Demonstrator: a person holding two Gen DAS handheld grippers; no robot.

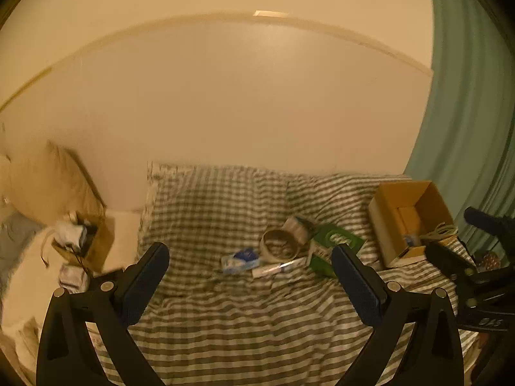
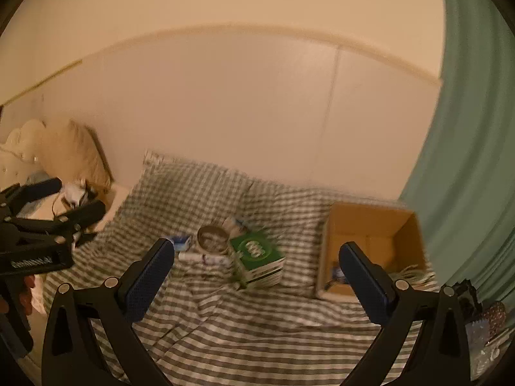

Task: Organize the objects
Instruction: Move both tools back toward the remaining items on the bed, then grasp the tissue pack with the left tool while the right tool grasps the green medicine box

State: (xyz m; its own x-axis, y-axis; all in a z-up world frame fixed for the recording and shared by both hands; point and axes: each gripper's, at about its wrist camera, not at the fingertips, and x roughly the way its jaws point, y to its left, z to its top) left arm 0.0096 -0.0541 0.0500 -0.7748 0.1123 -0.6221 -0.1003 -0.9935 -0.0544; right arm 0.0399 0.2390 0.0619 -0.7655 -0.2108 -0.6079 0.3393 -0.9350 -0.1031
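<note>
Almost nothing readable for you here. On the right gripper (image 1: 463, 241), seen at the edge of your left wrist view, pale lettering on its black body reads roughly "DAS", partly cut off. On the left gripper (image 2: 77, 202), seen in your right wrist view, there's a line of white print on the body, too blurred to read. The green box (image 2: 257, 254) on the striped bedding carries a white logo on its top and striped print on its side; neither is legible.
</note>
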